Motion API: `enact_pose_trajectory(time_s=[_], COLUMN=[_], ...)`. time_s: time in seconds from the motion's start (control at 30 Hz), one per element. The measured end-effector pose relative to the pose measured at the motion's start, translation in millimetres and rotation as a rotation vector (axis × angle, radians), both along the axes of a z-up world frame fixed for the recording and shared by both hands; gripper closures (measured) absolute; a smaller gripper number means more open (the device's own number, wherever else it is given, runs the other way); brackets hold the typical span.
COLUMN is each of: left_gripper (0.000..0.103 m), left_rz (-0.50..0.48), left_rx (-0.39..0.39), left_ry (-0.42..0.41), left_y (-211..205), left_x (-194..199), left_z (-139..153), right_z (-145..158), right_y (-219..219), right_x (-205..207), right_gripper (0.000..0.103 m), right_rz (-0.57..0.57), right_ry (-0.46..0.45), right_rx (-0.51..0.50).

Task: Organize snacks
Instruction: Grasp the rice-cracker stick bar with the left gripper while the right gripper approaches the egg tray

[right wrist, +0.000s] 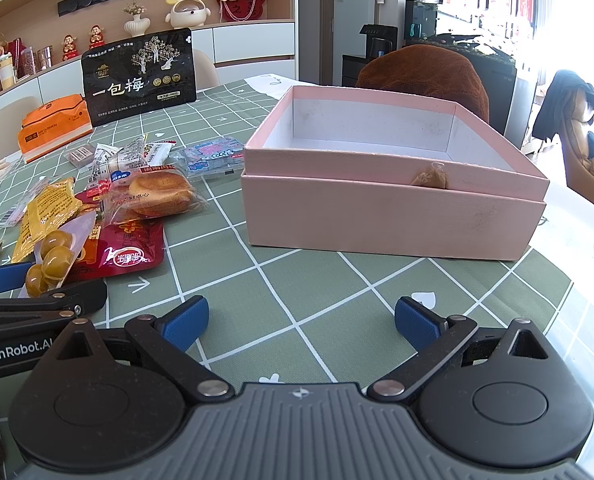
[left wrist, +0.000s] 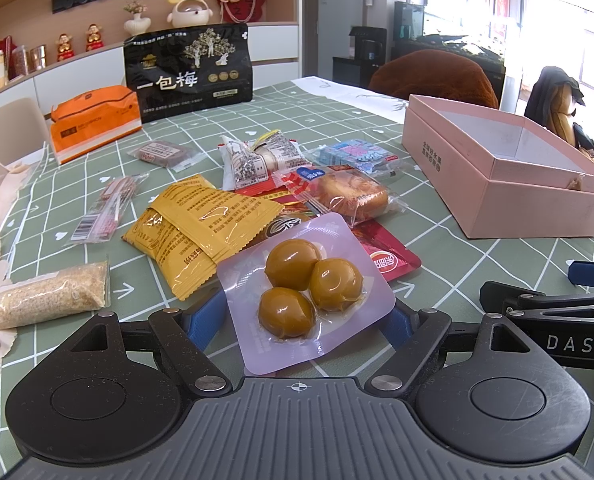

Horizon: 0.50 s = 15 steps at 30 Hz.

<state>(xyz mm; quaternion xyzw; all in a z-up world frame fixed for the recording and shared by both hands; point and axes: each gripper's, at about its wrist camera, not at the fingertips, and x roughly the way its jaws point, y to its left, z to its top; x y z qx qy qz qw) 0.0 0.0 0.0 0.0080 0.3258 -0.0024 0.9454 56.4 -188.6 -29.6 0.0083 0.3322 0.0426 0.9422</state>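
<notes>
Lying at the far left of the counter (left wrist: 449, 248) is one clear bag of pale grains (left wrist: 45, 300), with a thin barcoded sachet (left wrist: 105, 208) behind it and an orange tissue pack (left wrist: 95, 122) further back. A tall black plum bag (left wrist: 189, 66) stands upright at the rear. Toward the middle sits the snack heap: one yellow packet (left wrist: 197, 228), one wrapped bun (left wrist: 351, 196), one red pouch (left wrist: 389, 256), a white printed packet (left wrist: 253, 158), a blue one (left wrist: 357, 154) and a small brownish bar (left wrist: 165, 154).

The left gripper (left wrist: 301, 316) is level and low over the counter, its blue pads at either edge of a clear pouch holding three brown eggs (left wrist: 309, 296); whether they press it cannot be told.

At the right stands one open pink box (right wrist: 393, 208), empty inside, clear of the heap. The right gripper (right wrist: 301, 322) hovers wide open before it, holding nothing, above bare checked cloth.
</notes>
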Motion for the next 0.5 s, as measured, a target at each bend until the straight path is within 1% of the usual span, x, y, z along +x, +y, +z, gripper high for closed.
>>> enact_pose_trajectory(time_s=[0.27, 0.33, 0.43, 0.47, 0.5], left_gripper=[0.017, 0.019, 0.020, 0.020, 0.022], left_rz=[0.001, -0.004, -0.039, -0.059, -0.078], left_rx=[-0.002, -0.023, -0.077, -0.096, -0.103], left_ry=[-0.001, 0.011, 0.061, 0.062, 0.046], left_y=[0, 2, 5, 9, 13], left_x=[0, 0, 0, -4, -9], left_z=[0, 2, 12, 20, 32], right_z=[1, 1, 2, 2, 4], right_y=[0, -1, -3, -4, -5], right_x=[0, 0, 0, 1, 4], right_gripper=[0.003, 0.003, 0.003, 0.003, 0.002], right_rz=[0.000, 0.000, 0.020, 0.033, 0.056], right_ry=[0.000, 0.000, 0.013, 0.027, 0.049], right_rx=[0.000, 0.002, 0.004, 0.003, 0.001])
